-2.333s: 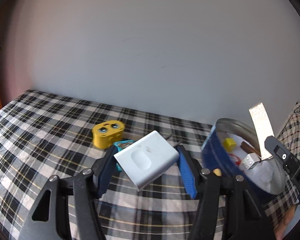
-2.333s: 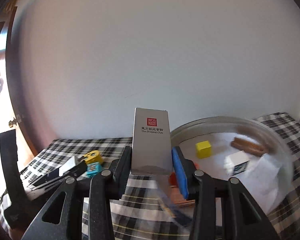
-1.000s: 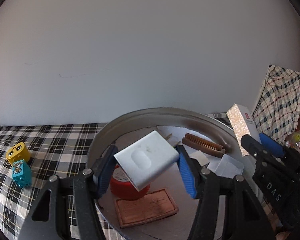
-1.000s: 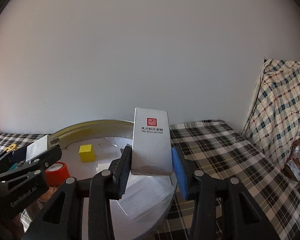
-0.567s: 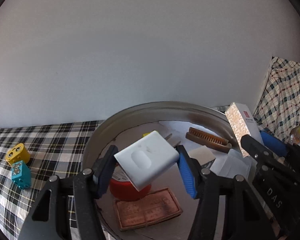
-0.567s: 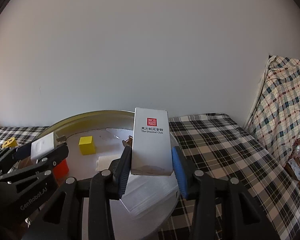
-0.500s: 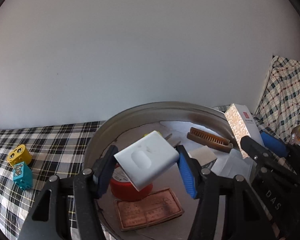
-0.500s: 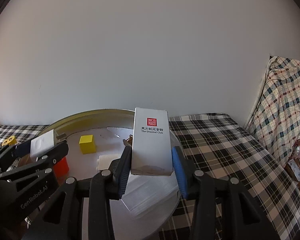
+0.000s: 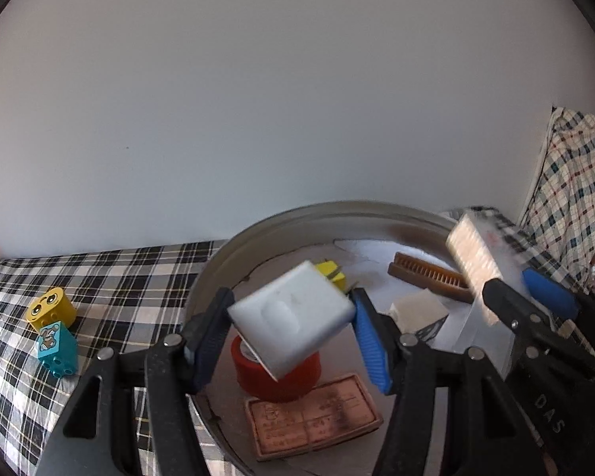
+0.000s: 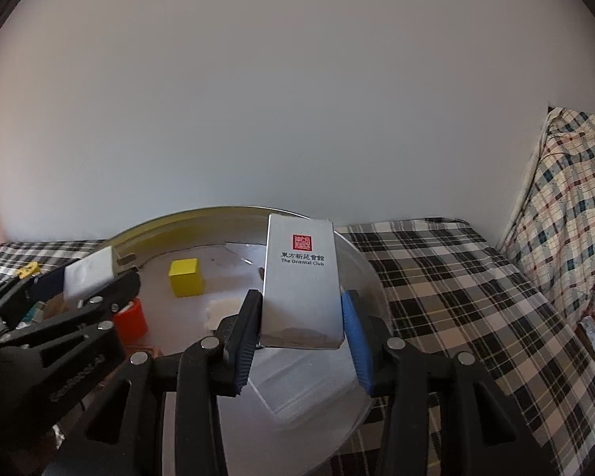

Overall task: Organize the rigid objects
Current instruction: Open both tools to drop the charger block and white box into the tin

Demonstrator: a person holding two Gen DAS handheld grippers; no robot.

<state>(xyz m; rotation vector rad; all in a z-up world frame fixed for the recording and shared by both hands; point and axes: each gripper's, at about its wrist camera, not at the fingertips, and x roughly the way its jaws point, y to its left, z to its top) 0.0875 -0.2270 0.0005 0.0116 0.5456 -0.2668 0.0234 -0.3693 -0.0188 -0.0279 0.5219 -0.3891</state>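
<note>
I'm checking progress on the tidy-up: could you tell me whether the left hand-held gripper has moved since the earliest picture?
Yes. The left hand-held gripper, gripping the white charger, has moved right from above the checked cloth to over the round tin.

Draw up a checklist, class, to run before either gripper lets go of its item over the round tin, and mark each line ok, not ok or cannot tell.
1. Left gripper shut on white charger: ok.
2. Right gripper shut on silver box: ok.
3. Charger over the round tin: ok.
4. Free floor under charger: not ok, red tape roll lies below.
5. Silver box above the tin's floor: ok.
6. Yellow toy block and teal toy block in tin: not ok, both on the checked cloth.
</note>
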